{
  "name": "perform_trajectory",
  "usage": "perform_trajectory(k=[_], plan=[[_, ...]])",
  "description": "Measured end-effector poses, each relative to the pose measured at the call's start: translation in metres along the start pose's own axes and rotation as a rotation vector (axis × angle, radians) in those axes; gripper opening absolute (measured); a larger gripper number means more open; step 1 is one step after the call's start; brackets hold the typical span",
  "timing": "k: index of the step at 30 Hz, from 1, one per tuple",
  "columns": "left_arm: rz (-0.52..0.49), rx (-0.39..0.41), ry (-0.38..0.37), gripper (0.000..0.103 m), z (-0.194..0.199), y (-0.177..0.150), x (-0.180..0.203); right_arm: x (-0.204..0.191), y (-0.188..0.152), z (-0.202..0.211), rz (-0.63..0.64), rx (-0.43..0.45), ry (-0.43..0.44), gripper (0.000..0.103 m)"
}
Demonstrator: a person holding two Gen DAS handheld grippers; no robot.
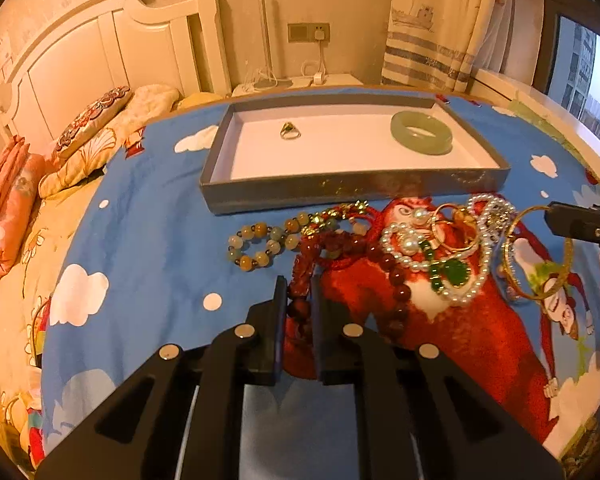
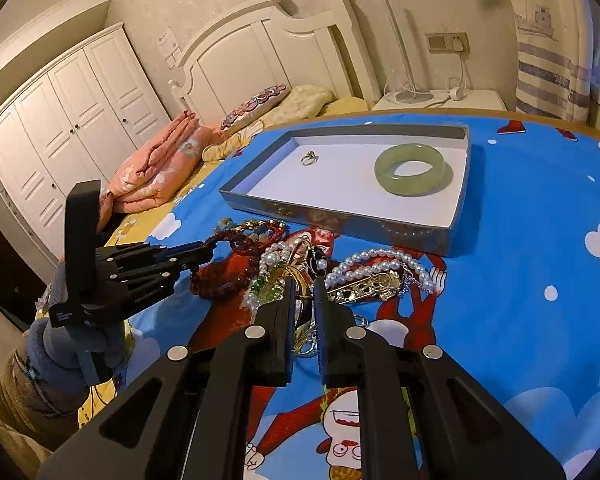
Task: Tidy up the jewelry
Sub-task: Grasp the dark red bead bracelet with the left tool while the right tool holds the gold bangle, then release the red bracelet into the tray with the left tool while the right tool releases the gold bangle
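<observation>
left gripper (image 1: 298,300) pinches the limp, heavy red bead strand (image 1: 380,264), likely to snag; right gripper (image 2: 302,292) clamps the stiff, slippery gold bangle (image 2: 300,280) by its rim

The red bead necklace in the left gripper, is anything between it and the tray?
Partly. The red bead necklace is tangled with the pearl strand and other pieces in the heap, which may drag along. Beyond that, only the near wall of the tray stands between; the left gripper must lift over it.
</observation>
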State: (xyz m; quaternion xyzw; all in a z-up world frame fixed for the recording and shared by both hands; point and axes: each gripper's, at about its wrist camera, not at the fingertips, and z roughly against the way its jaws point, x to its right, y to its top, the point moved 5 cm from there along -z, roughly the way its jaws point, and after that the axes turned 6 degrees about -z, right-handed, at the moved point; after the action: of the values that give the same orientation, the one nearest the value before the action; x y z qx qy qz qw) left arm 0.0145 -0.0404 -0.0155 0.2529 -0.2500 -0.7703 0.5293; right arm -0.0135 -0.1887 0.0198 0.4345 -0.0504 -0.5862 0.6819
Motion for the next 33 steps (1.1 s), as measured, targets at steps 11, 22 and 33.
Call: perform_trajectory(k=[11,22,33], plan=[[-0.015,0.077,0.0,0.011,0.036,0.007,0.007,-0.007,0.0,0.014,0.012,0.028,-0.005,0.011],[-0.037,0.147,0.013,0.011,0.067,0.026,0.003,0.002,0.006,0.022,-0.001,0.058,-0.024,0.011],[-0.077,0.183,0.019,0.011,0.066,0.062,0.004,0.006,0.032,0.01,0.034,0.077,-0.061,0.011]])
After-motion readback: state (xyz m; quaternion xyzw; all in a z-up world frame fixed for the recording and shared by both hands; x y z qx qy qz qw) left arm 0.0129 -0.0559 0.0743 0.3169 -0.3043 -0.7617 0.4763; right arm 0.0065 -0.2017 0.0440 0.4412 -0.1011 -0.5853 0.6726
